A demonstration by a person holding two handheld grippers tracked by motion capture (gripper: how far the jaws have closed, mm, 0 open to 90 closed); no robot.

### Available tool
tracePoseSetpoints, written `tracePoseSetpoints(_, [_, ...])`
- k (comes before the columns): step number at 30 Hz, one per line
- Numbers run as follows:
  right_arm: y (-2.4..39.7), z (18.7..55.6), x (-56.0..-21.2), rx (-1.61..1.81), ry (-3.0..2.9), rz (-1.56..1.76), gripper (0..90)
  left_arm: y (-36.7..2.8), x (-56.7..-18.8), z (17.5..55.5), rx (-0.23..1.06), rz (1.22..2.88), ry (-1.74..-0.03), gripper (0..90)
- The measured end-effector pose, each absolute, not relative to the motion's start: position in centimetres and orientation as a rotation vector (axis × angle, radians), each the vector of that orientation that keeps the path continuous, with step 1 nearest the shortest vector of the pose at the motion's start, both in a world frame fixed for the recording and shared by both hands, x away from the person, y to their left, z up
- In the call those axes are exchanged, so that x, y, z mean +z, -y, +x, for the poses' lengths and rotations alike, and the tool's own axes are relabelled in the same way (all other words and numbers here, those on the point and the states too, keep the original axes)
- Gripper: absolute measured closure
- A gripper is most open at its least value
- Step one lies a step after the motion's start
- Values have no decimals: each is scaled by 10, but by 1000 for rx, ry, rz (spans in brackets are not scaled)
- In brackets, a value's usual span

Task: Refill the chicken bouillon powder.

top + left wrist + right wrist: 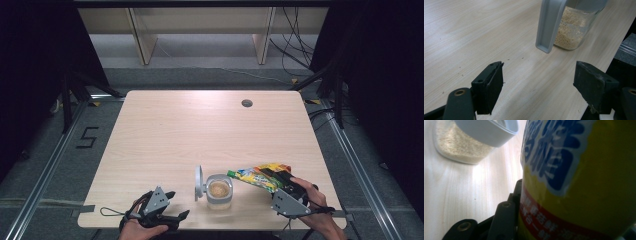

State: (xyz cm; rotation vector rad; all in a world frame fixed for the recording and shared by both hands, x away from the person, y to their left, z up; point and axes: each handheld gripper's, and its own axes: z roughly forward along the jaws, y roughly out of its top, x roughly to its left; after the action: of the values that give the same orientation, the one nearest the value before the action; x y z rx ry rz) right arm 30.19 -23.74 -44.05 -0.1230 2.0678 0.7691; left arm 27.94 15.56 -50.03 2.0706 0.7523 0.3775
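Note:
A clear jar [220,191] of pale grains stands near the table's front edge, its grey lid [199,183] flipped open to the left. My right gripper [281,179] is shut on a yellow printed bag [257,175], held tilted with its open end pointing at the jar's mouth from the right. In the right gripper view the bag [579,182] covers most of the picture beside one black finger [506,217], with the jar [456,147] at upper left. My left gripper [179,204] rests open at the front left, and its view shows the jar [571,30] and lid [549,25] ahead of it.
The light wooden table [200,130] has a cable hole [247,103] at the back right. Small crumbs [509,59] lie on the wood near the left gripper. Wooden shelf legs [142,40] and cables [295,45] sit on the floor beyond the table.

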Motion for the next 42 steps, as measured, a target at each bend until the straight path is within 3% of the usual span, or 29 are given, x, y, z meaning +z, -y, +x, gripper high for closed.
tracePoseSetpoints(42, [273, 357, -467, 1312, -2001, 545, 723, -154, -501, 280, 373, 2055, -769, 231])
